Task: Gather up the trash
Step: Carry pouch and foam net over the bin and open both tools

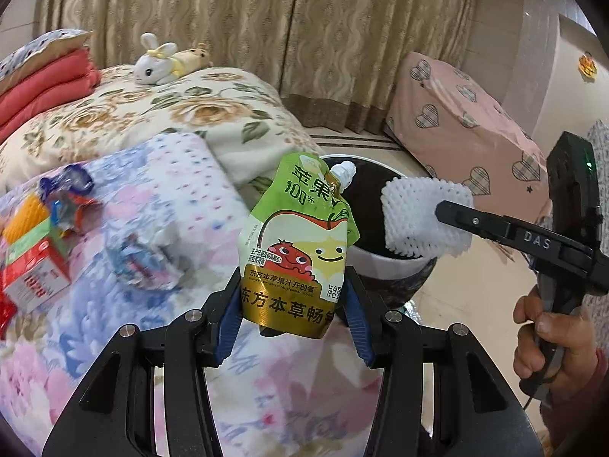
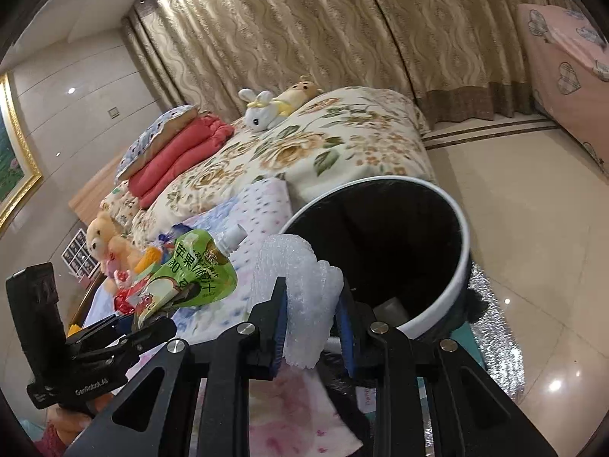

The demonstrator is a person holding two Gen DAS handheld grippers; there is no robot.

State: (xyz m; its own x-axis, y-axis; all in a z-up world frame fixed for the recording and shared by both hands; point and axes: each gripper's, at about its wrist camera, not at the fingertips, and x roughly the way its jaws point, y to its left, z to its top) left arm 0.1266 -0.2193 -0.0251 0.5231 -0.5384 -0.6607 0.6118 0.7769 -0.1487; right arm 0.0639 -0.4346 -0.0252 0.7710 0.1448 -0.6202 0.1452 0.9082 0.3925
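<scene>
My left gripper (image 1: 294, 297) is shut on a green juice pouch (image 1: 300, 236) with a white spout, held upright above the bed's edge, just left of the bin. My right gripper (image 2: 313, 316) is shut on a white foam fruit net (image 2: 304, 297) and holds it over the near rim of the black bin with a white rim (image 2: 462, 243). In the left wrist view the right gripper (image 1: 441, 209) holds the foam net (image 1: 422, 217) above the bin (image 1: 380, 262). In the right wrist view the left gripper (image 2: 152, 316) and the pouch (image 2: 190, 270) are at the left.
On the blue and pink floral blanket (image 1: 171, 198) lie a red and white carton (image 1: 34, 270), an orange foam net (image 1: 23, 221), colourful wrappers (image 1: 72, 205) and a crumpled wrapper (image 1: 141, 255). Plush toys (image 1: 167, 61) lie on the bed. A pink covered piece (image 1: 456, 122) stands behind the bin.
</scene>
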